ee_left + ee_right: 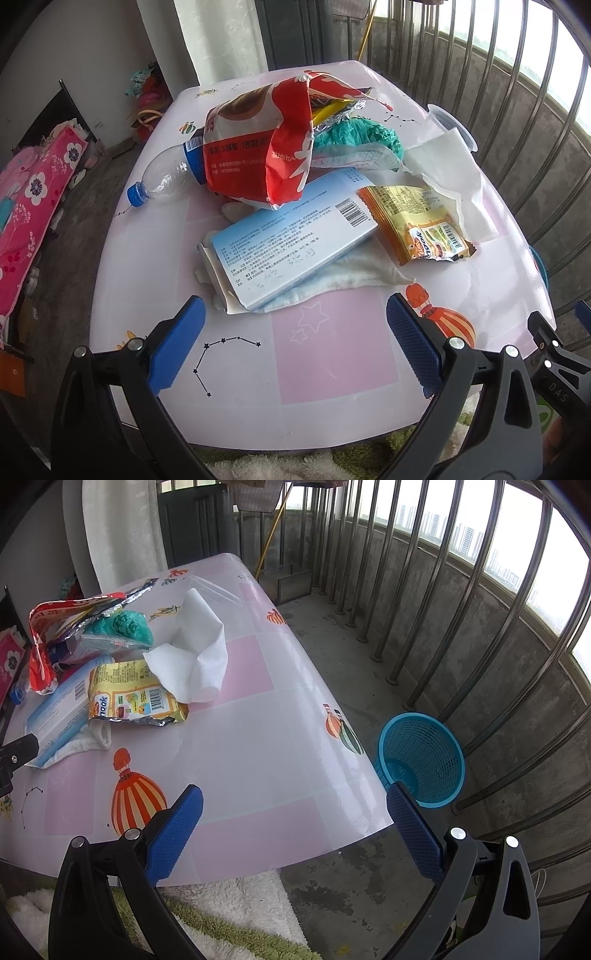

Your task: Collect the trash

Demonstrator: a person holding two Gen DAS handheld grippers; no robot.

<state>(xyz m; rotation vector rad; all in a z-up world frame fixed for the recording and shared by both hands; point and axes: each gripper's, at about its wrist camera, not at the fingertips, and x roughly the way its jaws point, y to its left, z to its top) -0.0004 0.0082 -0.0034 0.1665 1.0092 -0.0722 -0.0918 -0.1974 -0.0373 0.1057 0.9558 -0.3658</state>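
Left gripper [295,343] and right gripper [295,827], both spread and holding nothing, over the near edge of a pink balloon-print table [258,746]. Mid-table: pale blue box [291,240], yellow snack wrapper [417,221], red bag [258,147], clear bottle [162,177]. Beyond, on the concrete balcony floor [369,686]: blue mesh basket [421,757], contents indiscernible, beside steel railings [480,590].

Left tool [295,343] jaws spread wide, holding nothing, right tool [295,827] likewise open, seemingly level
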